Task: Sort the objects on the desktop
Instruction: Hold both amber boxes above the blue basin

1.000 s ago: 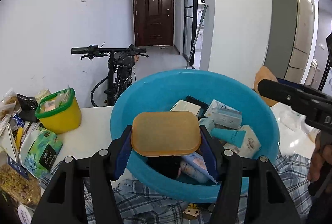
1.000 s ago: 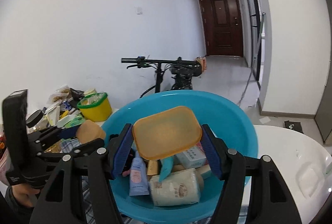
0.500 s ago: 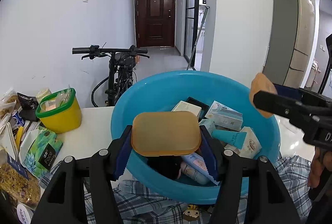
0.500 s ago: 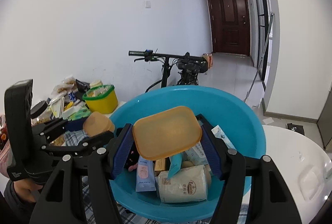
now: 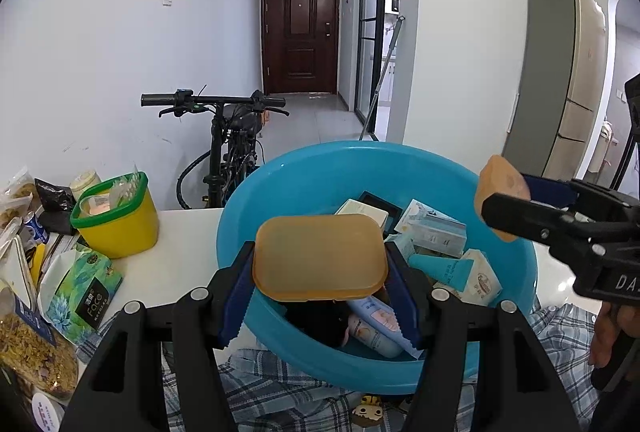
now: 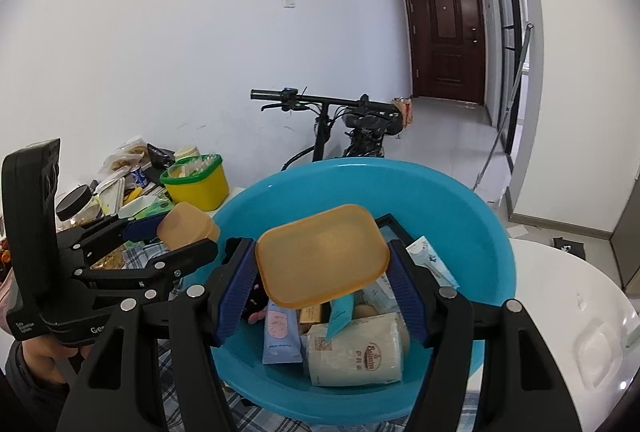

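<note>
Two orange translucent plastic lids are in my grip, one per hand, and little has changed over the last second; my left gripper (image 5: 320,302) has kept its place above the near rim of the round blue plastic basin (image 5: 280,192), while my right gripper (image 6: 322,296) has drifted a little, so that in the left wrist view its lid now sits slightly higher and further left against the basin's far right rim; I read that as a pause or a slow carry rather than a placing step, so the sorting has not moved on and both lids are not yet set down anywhere; my left jaws stand about half open, their blue pads pressed on the two short ends of the left orange lid (image 5: 320,256), which lies nearly flat between them; my right jaws are set much the same, clamped on the ends of the right orange lid (image 6: 322,256), which tilts a little, its right end the higher; both lids hang over the basin, which holds a heap of small things: a pale blue tube (image 6: 282,332), a cream wrapped pack (image 6: 356,352), a teal tube (image 5: 440,270) and some small boxes; the basin rests on a checked cloth (image 5: 260,384) on the white table (image 5: 180,252), with a yellow tub with a green rim (image 5: 116,220) and a green tissue pack (image 5: 80,288) off to the left; I judge the lids need a separate spot, or matching boxes, which I cannot pick out here.
</note>
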`<action>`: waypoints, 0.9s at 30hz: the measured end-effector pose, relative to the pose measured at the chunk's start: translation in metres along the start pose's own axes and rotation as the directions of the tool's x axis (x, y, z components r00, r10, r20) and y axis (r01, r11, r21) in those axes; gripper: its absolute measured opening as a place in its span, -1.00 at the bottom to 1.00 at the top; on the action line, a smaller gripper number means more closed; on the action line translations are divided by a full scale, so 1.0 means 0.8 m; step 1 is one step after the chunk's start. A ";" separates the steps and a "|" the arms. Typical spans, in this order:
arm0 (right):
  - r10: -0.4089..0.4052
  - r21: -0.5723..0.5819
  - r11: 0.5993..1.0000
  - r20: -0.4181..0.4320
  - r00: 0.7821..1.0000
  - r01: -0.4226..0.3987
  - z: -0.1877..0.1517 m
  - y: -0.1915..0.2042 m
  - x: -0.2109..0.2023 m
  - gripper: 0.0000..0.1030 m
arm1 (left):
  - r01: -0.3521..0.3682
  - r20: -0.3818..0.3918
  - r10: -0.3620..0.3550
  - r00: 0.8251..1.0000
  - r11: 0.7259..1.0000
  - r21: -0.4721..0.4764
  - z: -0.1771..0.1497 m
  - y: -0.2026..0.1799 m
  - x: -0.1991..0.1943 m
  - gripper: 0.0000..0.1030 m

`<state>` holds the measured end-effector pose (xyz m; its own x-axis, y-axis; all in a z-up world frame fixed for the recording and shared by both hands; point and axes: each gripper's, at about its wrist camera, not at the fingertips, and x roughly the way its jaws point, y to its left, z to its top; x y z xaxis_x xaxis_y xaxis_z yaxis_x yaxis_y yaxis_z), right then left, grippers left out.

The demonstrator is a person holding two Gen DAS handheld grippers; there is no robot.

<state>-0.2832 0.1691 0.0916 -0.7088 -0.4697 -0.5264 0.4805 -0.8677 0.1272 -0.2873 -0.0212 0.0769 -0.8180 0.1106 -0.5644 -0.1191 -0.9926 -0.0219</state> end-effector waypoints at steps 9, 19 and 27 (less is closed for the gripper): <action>0.003 0.015 1.000 -0.005 1.000 -0.003 -0.001 -0.005 0.001 0.24 | 0.001 -0.004 -0.001 1.000 1.000 -0.006 0.000 0.003 0.001 0.23; 0.014 0.003 1.000 -0.014 1.000 -0.014 -0.002 0.000 0.005 0.24 | 0.004 -0.007 -0.004 1.000 1.000 -0.004 -0.001 0.003 0.002 0.23; 0.013 -0.003 1.000 -0.013 1.000 -0.013 -0.003 0.002 0.005 0.24 | 0.006 -0.007 -0.006 1.000 1.000 -0.005 -0.004 0.003 0.002 0.23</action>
<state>-0.2838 0.1661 0.0879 -0.6957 -0.4786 -0.5357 0.4910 -0.8612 0.1318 -0.2876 -0.0237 0.0734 -0.8133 0.1165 -0.5701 -0.1213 -0.9922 -0.0296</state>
